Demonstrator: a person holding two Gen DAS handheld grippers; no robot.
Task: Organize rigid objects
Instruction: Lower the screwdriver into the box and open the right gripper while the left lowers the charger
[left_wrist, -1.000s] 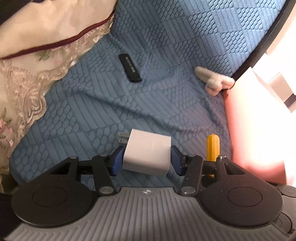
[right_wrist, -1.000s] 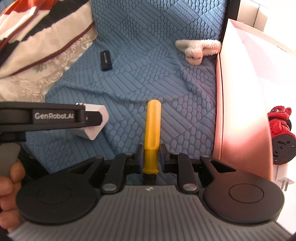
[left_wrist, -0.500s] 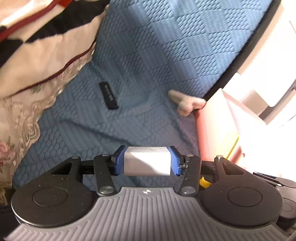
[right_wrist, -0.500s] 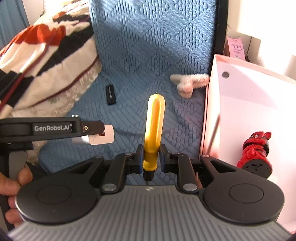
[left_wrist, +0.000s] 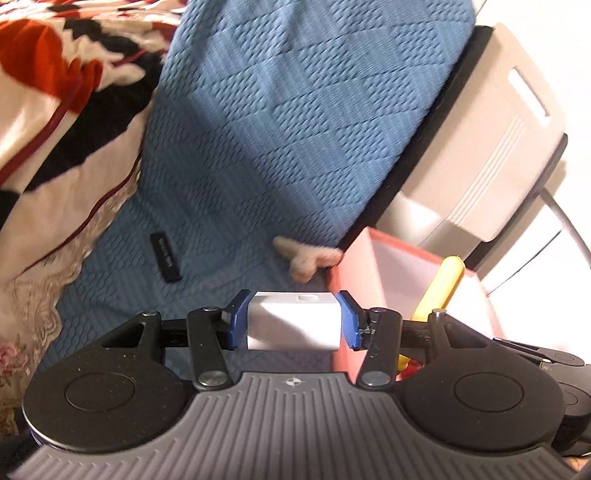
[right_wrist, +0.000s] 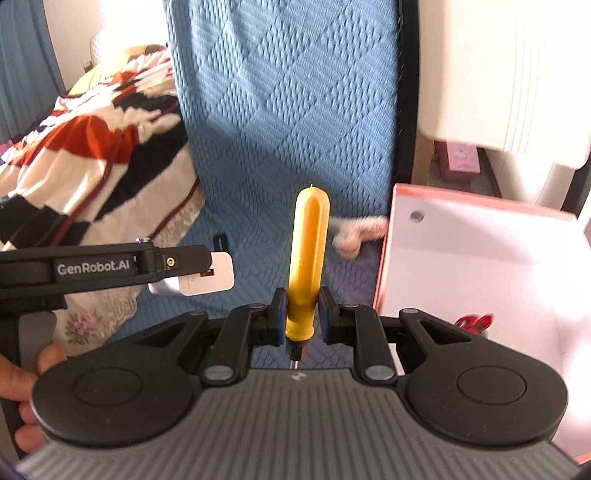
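My left gripper (left_wrist: 293, 319) is shut on a white charger block (left_wrist: 293, 325), held above the blue quilted bed cover (left_wrist: 277, 129). My right gripper (right_wrist: 302, 314) is shut on a yellow screwdriver handle (right_wrist: 308, 251) that points away from me; its dark shaft end shows below the pads. In the right wrist view the left gripper (right_wrist: 207, 271) with the charger (right_wrist: 208, 277) hangs at the left. The yellow handle (left_wrist: 439, 288) also shows in the left wrist view, over the pink box (left_wrist: 373, 258). A small black stick-shaped device (left_wrist: 165, 256) lies on the cover.
The pink box (right_wrist: 461, 229) with white inside stands at the right of the bed; a red figure (right_wrist: 474, 321) lies in it. A white fluffy item (right_wrist: 354, 232) lies by the box. A patterned blanket (right_wrist: 92, 166) covers the left. A hand (right_wrist: 22, 384) holds the left gripper.
Both grippers have lifted off the bed cover with the charger and the screwdriver in them. The views have tilted up, so the box and the far end of the bed now show.
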